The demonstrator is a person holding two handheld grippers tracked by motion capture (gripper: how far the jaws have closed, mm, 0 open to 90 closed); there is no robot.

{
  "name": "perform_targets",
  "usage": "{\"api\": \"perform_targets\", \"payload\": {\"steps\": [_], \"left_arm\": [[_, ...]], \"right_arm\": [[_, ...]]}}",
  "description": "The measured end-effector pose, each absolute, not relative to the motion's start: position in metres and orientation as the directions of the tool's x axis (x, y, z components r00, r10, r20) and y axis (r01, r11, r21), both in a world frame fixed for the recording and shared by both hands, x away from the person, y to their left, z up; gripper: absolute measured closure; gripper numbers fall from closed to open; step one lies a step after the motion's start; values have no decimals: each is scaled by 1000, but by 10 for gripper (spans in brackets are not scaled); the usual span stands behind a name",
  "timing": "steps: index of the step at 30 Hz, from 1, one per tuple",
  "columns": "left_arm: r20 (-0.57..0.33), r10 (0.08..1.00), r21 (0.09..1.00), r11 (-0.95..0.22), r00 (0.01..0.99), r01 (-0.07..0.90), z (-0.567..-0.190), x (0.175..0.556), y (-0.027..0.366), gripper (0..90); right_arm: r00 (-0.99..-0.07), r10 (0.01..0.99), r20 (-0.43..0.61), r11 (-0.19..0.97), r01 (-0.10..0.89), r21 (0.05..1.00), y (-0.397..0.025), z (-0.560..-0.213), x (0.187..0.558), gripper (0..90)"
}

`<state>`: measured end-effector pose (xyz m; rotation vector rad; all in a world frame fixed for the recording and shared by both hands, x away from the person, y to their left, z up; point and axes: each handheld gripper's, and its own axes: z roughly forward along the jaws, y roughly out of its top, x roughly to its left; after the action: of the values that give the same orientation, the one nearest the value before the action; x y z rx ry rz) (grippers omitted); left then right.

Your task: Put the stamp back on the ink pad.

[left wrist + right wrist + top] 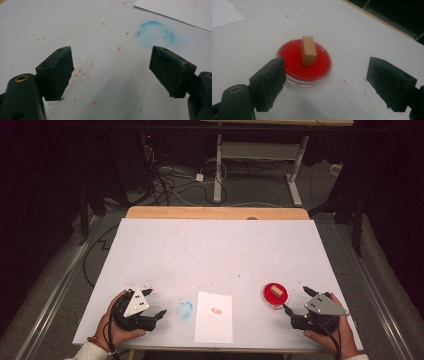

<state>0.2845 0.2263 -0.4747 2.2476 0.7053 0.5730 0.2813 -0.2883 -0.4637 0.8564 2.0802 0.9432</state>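
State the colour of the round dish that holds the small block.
Red: the round dish under the tan block, clearest in the right gripper view.

We see a white tabletop (215,250) with a strip of bare wood along its far edge. Near our edge lies a white sheet of paper (214,317) bearing a small red mark. Just left of it is a blue ring stain (185,310). To the right sits a round red dish (275,295) holding a small wooden block (276,292). Red specks (135,282) dot the left side.
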Motion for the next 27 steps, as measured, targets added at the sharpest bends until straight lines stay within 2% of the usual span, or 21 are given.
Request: {"api": "perform_targets", "payload": {"steps": [7, 27], "left_arm": [[192, 623, 728, -609, 759, 315, -476, 287, 225, 187], [202, 614, 727, -616, 763, 304, -475, 284, 224, 187]], "right_arm": [[-556, 768, -317, 537, 291, 792, -292, -477, 281, 169], [-564, 756, -332, 533, 236, 812, -283, -471, 272, 164]]}}
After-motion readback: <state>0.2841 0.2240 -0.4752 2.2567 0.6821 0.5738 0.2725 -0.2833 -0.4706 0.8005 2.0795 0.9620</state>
